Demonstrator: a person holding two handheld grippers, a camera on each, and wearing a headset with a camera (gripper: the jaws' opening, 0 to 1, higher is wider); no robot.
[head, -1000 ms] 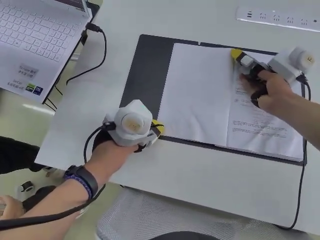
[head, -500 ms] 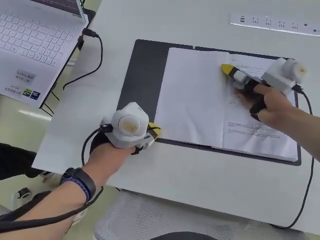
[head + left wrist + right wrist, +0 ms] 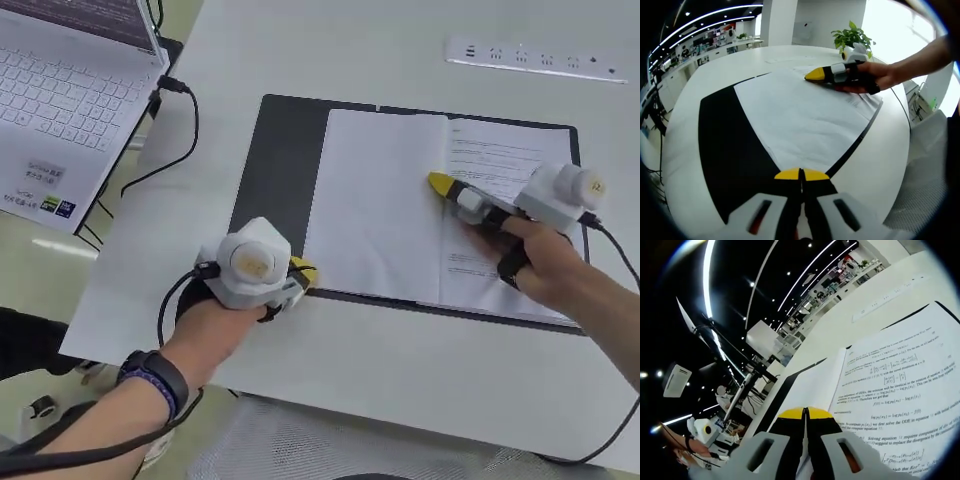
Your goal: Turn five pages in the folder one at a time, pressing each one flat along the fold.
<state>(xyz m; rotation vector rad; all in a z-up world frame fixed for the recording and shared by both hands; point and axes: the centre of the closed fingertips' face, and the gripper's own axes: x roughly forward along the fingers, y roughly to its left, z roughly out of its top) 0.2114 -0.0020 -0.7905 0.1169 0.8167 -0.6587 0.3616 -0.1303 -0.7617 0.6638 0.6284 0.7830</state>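
A black folder point(image 3: 285, 170) lies open on the white table. It shows a blank white page point(image 3: 375, 200) on the left and a printed page point(image 3: 500, 160) on the right. My right gripper point(image 3: 438, 183) is shut, its yellow tips lying on the fold between the two pages, about midway down. In the right gripper view the shut tips point(image 3: 804, 413) sit where the blank page point(image 3: 815, 385) meets the printed page point(image 3: 895, 390). My left gripper point(image 3: 303, 272) is shut and rests at the folder's near left corner, on the black cover point(image 3: 730, 140).
A white laptop point(image 3: 60, 90) stands at the far left with a black cable point(image 3: 185, 130) running toward the folder. A white power strip point(image 3: 530, 55) lies at the back right. The table's front edge is close to the folder.
My right gripper has slid down the fold from near the page's top to its middle, toward me. The left gripper has stayed at the folder's corner. The head camera has shifted.
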